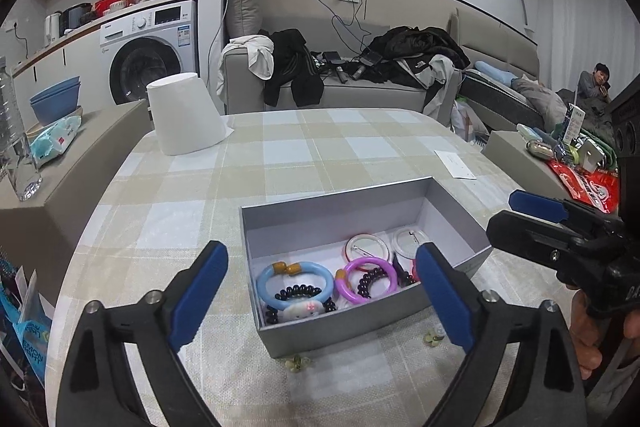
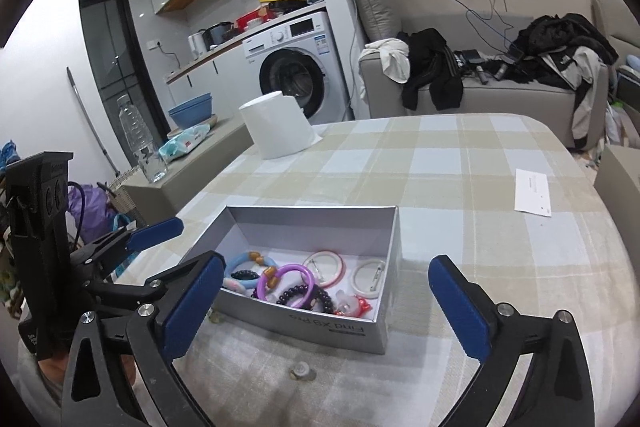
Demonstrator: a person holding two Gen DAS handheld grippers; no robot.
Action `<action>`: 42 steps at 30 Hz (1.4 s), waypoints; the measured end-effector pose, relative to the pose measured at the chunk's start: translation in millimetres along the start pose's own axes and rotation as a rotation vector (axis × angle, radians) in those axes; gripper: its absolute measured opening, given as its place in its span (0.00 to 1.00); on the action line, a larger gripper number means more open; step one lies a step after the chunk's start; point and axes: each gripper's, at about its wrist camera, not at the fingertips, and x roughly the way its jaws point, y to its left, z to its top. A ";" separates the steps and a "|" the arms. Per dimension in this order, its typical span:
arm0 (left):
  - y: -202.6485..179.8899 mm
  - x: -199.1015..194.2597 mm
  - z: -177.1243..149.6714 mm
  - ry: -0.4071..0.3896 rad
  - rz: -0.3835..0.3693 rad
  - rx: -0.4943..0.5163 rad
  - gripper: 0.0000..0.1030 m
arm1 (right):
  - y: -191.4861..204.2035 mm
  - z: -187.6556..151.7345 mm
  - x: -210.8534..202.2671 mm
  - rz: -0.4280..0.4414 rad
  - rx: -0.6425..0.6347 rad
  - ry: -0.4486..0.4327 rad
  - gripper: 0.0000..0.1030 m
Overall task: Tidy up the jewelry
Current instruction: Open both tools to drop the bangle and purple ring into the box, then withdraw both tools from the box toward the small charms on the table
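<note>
Jewelry (image 1: 320, 279) is sitting in the box (image 1: 344, 323); you're holding left hand-held gripper (image 1: 320, 295) and right hand-held gripper (image 2: 326, 301) wide apart, empty, box at 12 o'clock.

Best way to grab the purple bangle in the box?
Take the purple bangle by its far, raised arc, coming from above. It lies tilted over the dark bead bracelet, so that arc stands free for a pinch across the band.

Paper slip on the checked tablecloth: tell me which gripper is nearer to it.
Right. The right gripper hovers open at the phone box's near edge, on the paper slip's side; the left gripper hovers open toward the box's opposite end, farther from the slip.
</note>
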 end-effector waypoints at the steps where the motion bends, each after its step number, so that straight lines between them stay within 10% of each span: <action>1: 1.0 -1.4 -0.9 0.004 -0.006 -0.007 0.91 | -0.8 -0.3 -1.6 -0.003 0.009 -0.002 1.00; 42: 10.2 -12.3 -48.5 0.078 0.035 -0.015 0.99 | 13.1 -62.4 9.0 -0.007 -0.076 0.218 1.00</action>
